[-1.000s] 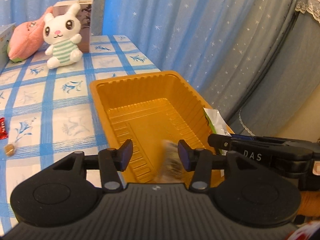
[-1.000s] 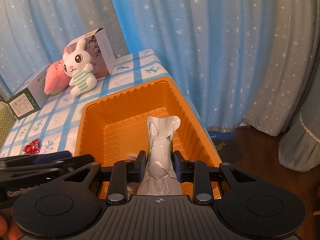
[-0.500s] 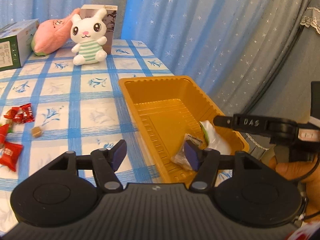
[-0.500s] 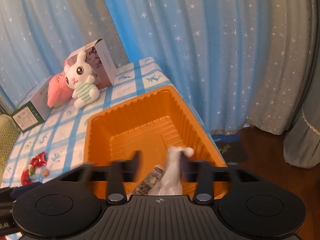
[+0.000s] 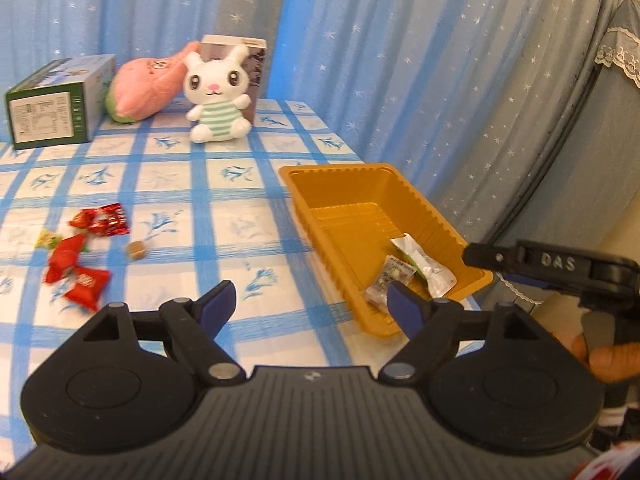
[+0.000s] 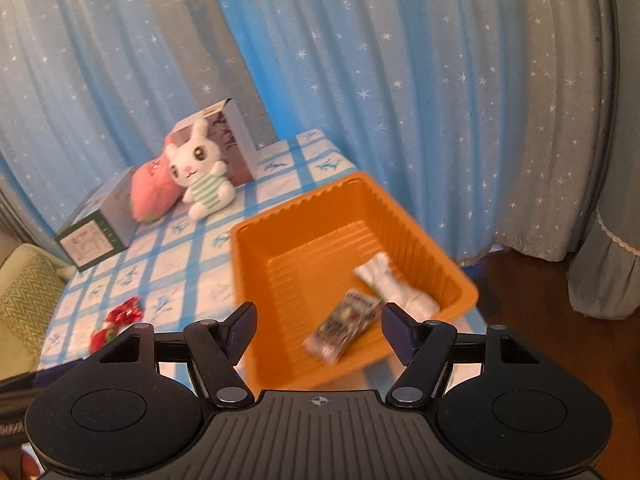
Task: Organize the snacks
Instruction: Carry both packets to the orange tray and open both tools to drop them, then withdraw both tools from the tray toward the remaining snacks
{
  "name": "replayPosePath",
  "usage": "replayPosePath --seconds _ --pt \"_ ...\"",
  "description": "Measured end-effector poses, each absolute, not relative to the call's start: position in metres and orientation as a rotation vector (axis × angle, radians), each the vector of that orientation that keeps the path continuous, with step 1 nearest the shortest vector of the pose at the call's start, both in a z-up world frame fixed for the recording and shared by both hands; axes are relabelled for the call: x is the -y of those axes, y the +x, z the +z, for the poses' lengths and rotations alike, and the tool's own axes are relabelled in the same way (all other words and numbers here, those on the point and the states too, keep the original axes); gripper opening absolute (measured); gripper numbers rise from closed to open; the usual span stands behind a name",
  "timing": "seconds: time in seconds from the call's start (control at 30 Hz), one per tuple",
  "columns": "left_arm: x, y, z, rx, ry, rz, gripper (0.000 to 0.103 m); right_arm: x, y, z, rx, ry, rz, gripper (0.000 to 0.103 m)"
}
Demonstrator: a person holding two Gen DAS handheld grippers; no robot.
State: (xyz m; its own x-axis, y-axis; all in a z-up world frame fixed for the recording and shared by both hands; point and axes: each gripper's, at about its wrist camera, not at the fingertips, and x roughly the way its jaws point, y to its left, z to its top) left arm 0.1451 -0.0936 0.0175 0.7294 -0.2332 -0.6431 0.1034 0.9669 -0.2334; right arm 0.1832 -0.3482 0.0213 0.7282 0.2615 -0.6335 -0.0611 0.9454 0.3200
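An orange tray (image 5: 320, 176) stands at the right edge of the checked table, also in the right wrist view (image 6: 420, 236). A white-green packet (image 5: 424, 266) (image 6: 396, 288) and a clear printed packet (image 5: 390, 276) (image 6: 344, 326) lie in its near end. Several red candies (image 5: 86, 248) (image 6: 120, 316) and a small brown candy (image 5: 136, 249) lie on the cloth to the left. My left gripper (image 5: 310, 306) is open and empty, held back above the table near the tray. My right gripper (image 6: 318, 326) is open and empty above the tray's near end; it shows from the side in the left wrist view (image 5: 480, 254).
A white bunny plush (image 5: 218, 94), a pink plush (image 5: 148, 88), a brown box (image 5: 248, 60) and a green-white box (image 5: 56, 102) stand at the back of the table. Blue starred curtains hang behind. The table edge runs just right of the tray; a cushioned seat (image 6: 24, 296) is left.
Both grippers let go of their packets, which now lie in the tray. Both jaws have opened wide and both grippers have pulled back and up from the tray.
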Motion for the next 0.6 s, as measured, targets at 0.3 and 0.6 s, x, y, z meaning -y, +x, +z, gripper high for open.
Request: replayPosePath --seconds 0.3,0.6 --pt "0.054 0.099 0.026 -0.726 -0.185 -0.126 0.082 0.308 0.132 0.028 -0.743 0.262 0.232 0.069" --pt "0.01 0.069 0.031 -0.713 -0.194 -0.036 0.085 0.262 0.114 0.022 -0.783 0.215 0.318 0.069"
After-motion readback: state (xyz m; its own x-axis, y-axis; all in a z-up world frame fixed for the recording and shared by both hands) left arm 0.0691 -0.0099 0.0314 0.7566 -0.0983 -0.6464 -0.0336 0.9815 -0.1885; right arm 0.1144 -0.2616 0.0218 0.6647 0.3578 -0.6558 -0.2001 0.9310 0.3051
